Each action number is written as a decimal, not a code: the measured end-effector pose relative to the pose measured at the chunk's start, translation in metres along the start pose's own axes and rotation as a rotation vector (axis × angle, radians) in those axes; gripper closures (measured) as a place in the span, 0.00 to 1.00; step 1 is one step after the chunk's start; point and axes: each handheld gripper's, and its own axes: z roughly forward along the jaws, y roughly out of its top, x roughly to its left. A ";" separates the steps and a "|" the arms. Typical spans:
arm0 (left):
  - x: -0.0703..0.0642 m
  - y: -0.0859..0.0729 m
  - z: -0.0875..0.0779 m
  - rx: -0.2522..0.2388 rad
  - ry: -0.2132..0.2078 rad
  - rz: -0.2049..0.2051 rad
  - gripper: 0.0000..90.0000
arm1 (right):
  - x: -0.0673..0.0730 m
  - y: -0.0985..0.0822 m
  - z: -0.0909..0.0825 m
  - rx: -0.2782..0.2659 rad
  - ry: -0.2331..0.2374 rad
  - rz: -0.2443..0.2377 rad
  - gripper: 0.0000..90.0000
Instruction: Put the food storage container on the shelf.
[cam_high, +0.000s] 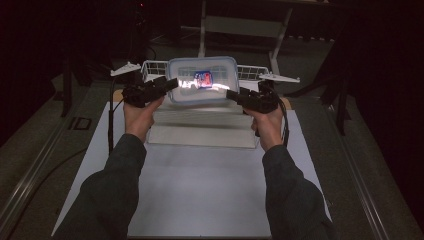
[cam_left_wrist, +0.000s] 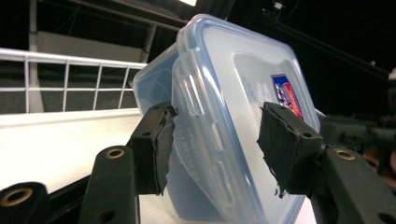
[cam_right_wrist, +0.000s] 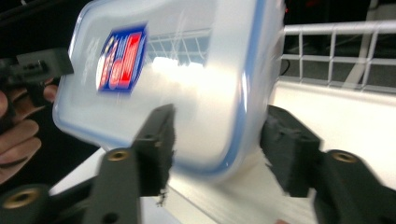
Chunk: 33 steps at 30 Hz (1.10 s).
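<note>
I see the lidded plastic container (cam_high: 202, 80) tipped up on edge, lid with its blue-and-red label (cam_high: 202, 78) facing me, above the far part of the white counter (cam_high: 200, 185) at 12 o'clock. My left tool (cam_high: 172, 85) meets its edge at 9 o'clock; in the left gripper view the rim sits between the pads (cam_left_wrist: 152, 147), one against it, the other just off. My right tool (cam_high: 231, 94) is at 3 o'clock, jaws parted around the corner without pressing. Both forearms reach forward, hands raised. A white wire basket (cam_high: 150, 67) stands behind.
</note>
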 end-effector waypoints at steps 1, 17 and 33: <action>0.001 0.000 0.000 0.001 0.007 0.001 0.51 | -0.001 -0.001 0.001 -0.012 0.007 0.021 0.48; -0.006 -0.002 -0.002 0.092 0.083 0.093 0.55 | 0.007 0.003 -0.016 -0.089 -0.108 -0.047 0.46; -0.029 -0.007 -0.047 0.224 0.048 0.254 0.48 | 0.030 -0.012 -0.043 0.121 -0.096 -0.300 0.47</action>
